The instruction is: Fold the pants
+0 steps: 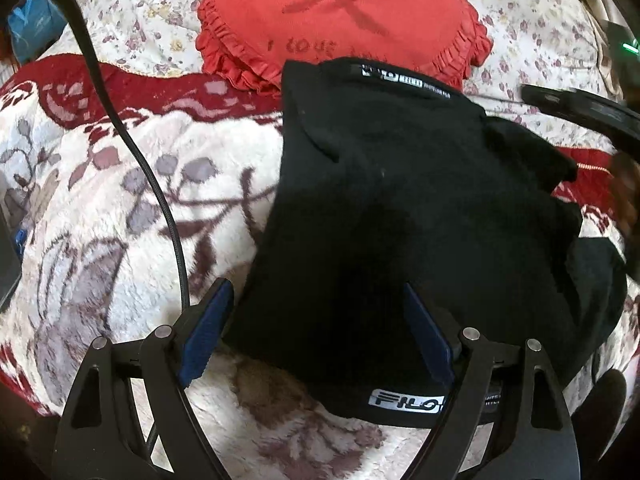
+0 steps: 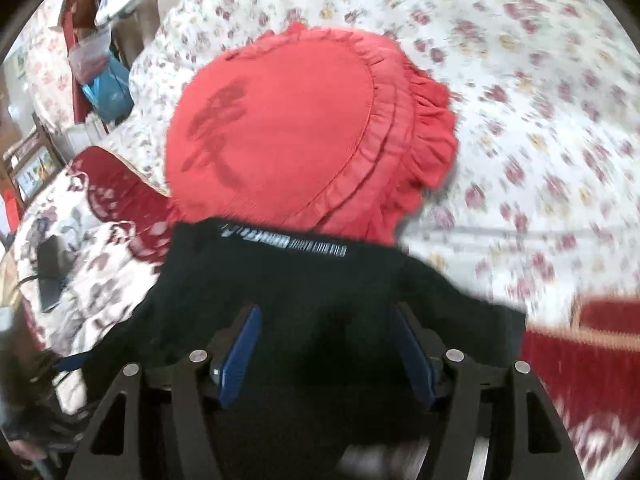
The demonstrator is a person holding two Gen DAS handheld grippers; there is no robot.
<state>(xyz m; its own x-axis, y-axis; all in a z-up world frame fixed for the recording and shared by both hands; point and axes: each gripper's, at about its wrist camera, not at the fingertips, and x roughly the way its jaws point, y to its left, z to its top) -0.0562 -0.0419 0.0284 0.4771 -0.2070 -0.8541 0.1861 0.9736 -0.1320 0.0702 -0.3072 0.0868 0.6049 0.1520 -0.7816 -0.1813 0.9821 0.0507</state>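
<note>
Left wrist view shows the pants (image 1: 400, 200) as a black, folded bundle lying on a plush flowered blanket (image 1: 120, 200) on the bed, the far edge with a printed waistband strip just touching a red pillow (image 1: 340, 20). A second printed label sits at the near edge, close to the left gripper (image 1: 316, 320). That gripper stands wide apart, its blue pads either side of the near left corner of the cloth, one pad over the blanket and one over the fabric; nothing is pinched. A black cable (image 1: 132, 140) trails across the blanket to the left.

In the blurred right wrist view, the right gripper (image 2: 328, 344) also stands apart above the black cloth, with no fabric caught between the pads as far as the blur lets me tell. Its dark frame shows at the right edge of the left view.

The pants look like thin knit: light, limp, no stiffness, likely to sag and unfold if lifted by one point. The layers at the right side lie uneven, a flap sticking out. I judge the best hold to be at an edge where all the layers stack, near corners, both grippers lifting together. The plush blanket should grip the cloth, so dragging may bunch it.
</note>
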